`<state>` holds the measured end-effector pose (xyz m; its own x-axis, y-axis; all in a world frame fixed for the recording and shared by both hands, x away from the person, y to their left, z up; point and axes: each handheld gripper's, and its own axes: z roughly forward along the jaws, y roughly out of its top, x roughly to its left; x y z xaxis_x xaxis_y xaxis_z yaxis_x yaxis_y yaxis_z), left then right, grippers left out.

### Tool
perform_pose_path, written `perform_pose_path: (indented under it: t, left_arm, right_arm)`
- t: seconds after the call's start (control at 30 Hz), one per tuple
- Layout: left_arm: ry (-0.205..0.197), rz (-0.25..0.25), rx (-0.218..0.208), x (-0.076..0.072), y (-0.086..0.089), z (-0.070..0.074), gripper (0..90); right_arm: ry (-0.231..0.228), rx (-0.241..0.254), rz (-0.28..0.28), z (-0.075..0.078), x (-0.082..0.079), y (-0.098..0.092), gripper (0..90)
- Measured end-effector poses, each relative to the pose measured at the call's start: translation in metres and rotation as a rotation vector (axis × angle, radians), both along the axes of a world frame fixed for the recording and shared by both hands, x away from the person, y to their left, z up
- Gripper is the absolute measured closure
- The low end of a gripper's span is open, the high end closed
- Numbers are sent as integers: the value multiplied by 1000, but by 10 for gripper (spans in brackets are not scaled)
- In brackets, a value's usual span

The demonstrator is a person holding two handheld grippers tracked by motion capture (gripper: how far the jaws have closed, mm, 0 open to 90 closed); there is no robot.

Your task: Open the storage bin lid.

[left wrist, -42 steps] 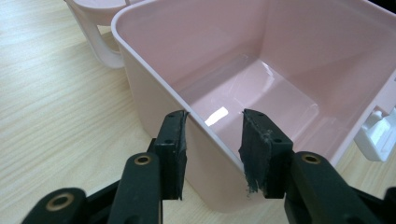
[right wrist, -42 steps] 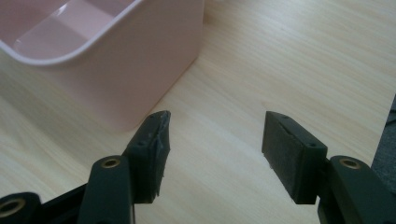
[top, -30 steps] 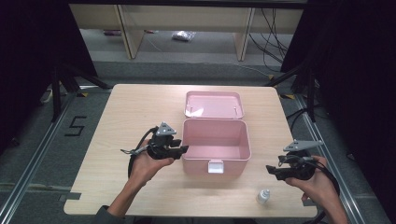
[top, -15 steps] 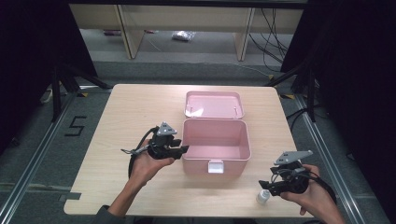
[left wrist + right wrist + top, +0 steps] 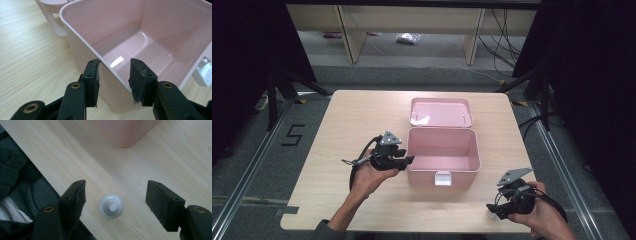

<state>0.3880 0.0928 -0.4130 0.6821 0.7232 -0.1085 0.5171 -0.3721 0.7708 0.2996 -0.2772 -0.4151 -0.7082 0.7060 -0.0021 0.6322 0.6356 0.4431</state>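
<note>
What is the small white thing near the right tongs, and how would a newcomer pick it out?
Start at the open pink box in the middle of the wooden table, then go toward the table's near right corner. There a small white bottle stands on the bare wood between the open jaws of the right tongs. It is the one loose item on the table, round and whitish, with a narrow nozzle.

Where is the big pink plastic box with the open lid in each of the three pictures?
High view: the pink plastic box sits mid-table, lid back.
Left gripper view: it takes up the upper right; the left gripper straddles its near wall.
Right gripper view: one pink corner shows at the top edge.
Shared landmark: the light wooden table.
</note>
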Motion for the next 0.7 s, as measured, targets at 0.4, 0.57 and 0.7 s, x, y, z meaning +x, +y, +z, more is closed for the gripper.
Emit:
perform_pose_path:
  t: [0.4, 0.57, 0.7]
  left_arm:
    - [4, 2, -5, 1, -1, -1, 585]
    - [4, 2, -4, 1, -1, -1, 585]
    - [3, 1, -3, 1, -1, -1, 585]
  right_arm:
    - [40, -35, 4, -13, -5, -3, 341]
    - [65, -62, -12, -18, -7, -3, 355]
    - [71, -83, 3, -23, -5, -3, 368]
